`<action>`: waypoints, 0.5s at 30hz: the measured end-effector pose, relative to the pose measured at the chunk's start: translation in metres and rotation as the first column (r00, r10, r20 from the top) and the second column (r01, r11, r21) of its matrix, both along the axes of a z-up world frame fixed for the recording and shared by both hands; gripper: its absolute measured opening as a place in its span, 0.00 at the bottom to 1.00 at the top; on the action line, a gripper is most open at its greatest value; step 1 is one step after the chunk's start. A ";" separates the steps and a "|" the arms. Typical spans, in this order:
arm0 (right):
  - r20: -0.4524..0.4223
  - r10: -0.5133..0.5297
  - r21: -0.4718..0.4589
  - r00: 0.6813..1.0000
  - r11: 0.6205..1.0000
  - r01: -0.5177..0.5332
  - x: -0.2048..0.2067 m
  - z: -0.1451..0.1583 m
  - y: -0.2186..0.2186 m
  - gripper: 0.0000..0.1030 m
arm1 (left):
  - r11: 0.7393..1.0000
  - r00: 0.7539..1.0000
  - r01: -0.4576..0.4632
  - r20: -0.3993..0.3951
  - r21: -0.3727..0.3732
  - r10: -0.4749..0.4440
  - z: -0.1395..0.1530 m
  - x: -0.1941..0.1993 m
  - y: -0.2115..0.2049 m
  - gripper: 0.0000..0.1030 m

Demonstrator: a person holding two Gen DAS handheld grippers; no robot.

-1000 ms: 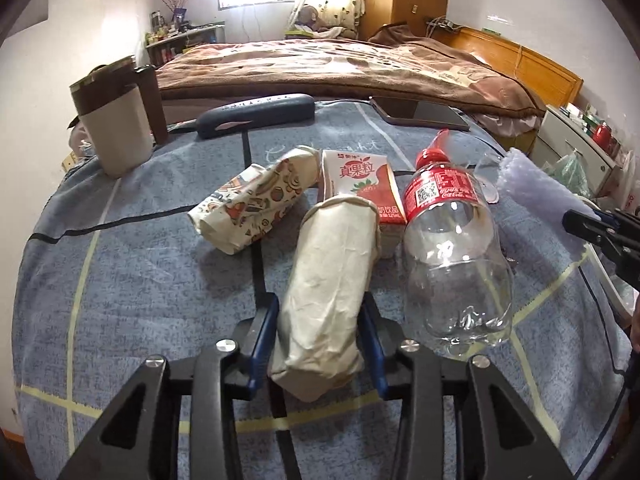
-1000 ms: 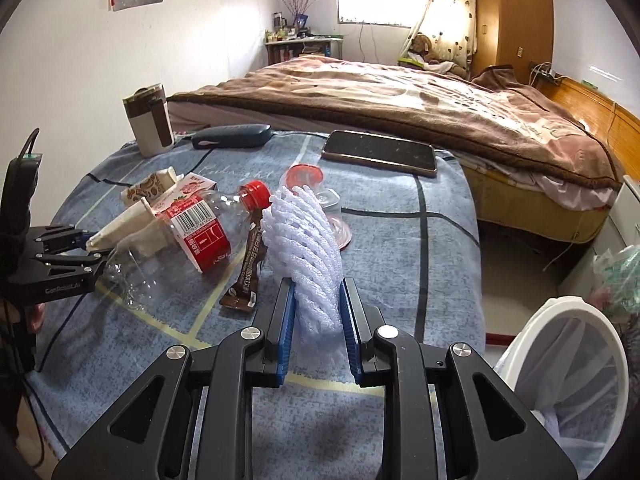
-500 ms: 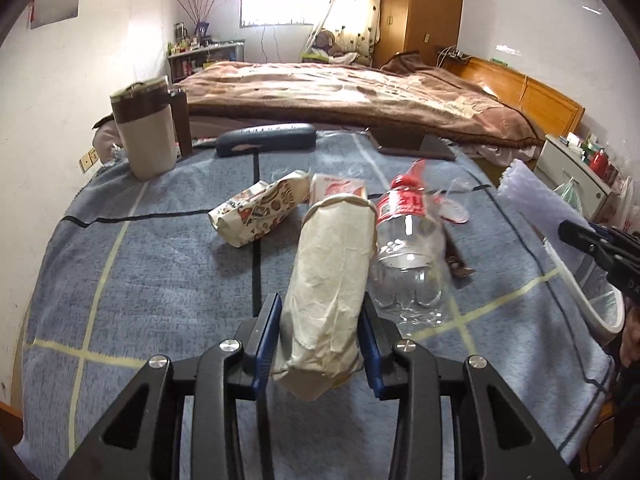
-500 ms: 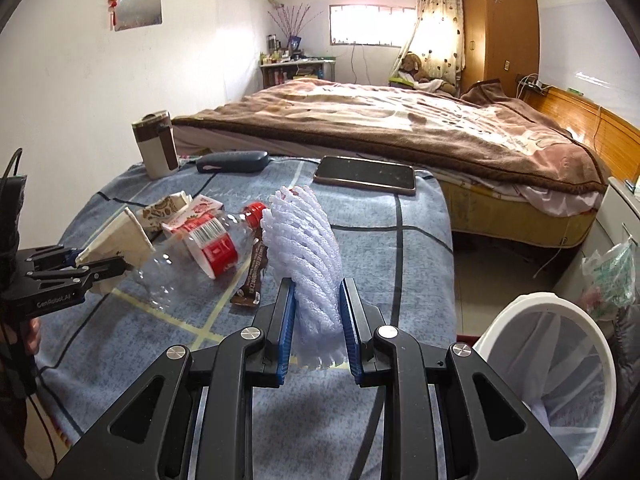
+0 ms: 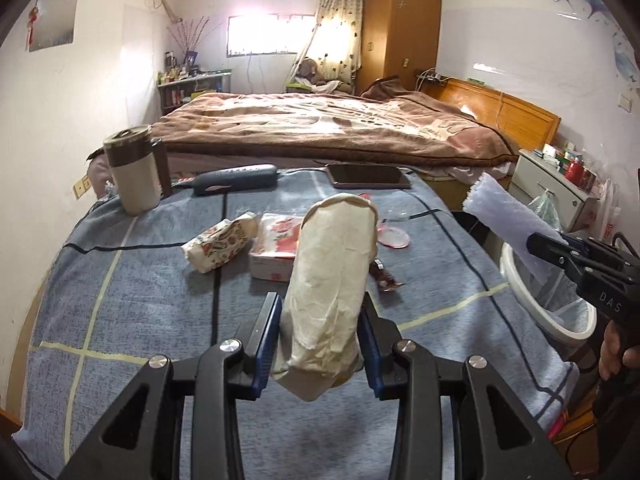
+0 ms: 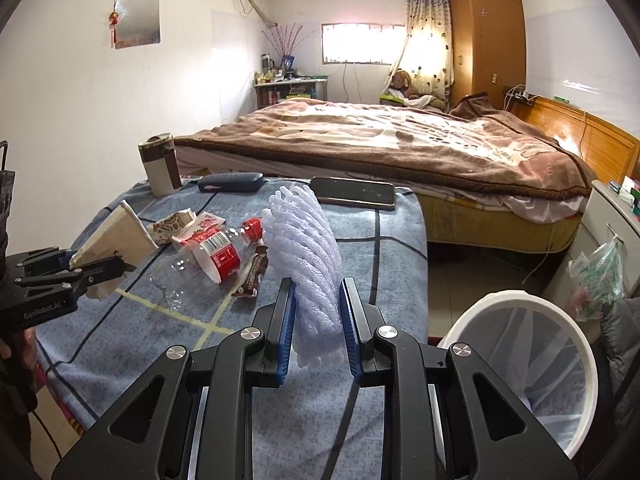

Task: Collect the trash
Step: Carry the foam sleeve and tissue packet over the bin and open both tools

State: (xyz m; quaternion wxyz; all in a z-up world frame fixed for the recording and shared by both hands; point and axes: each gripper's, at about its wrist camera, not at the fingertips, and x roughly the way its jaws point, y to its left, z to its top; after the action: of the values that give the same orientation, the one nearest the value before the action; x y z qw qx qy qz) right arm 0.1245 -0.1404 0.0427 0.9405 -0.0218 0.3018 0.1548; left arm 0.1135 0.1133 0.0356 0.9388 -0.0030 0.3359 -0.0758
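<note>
A bedroom, w/ a brown-blanketed bed [image 6: 400, 140] across mid-frame & a table under a blue checked cloth [image 5: 132, 300] in front. Lower center of the left wrist view: left gripper [image 5: 320, 332] clamped on a crumpled beige paper cup [image 5: 332, 280], held above the cloth. Lower center of the right wrist view: right gripper [image 6: 318, 320] clamped on a white foam net sleeve [image 6: 308, 256]. White lined trash bin [image 6: 520, 368] sits lower right, beside the table. On the cloth at center-left: 1 clear bottle w/ red cap [image 6: 208, 256], 1 milk carton [image 5: 276, 248], 1 patterned wrapper [image 5: 220, 240], 1 brown snack wrapper [image 6: 252, 276].
</note>
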 end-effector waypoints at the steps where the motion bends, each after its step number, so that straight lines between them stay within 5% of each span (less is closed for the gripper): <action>1: 0.004 -0.005 0.000 1.000 1.000 0.005 -0.002 0.001 -0.001 0.24 | 1.000 1.000 0.009 0.001 -0.003 -0.009 0.001 -0.001 -0.004 0.38; 15: 0.031 -0.105 0.022 0.994 0.994 0.104 -0.024 0.011 -0.051 0.24 | 0.991 0.990 0.136 0.030 0.000 -0.136 0.012 -0.003 -0.076 0.38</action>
State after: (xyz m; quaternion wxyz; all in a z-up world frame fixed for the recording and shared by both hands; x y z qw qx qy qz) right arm 0.1003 -0.1911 0.0533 0.9522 0.0009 0.2858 0.1081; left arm 0.1103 0.0369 0.0474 0.9363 0.0202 0.3214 -0.1399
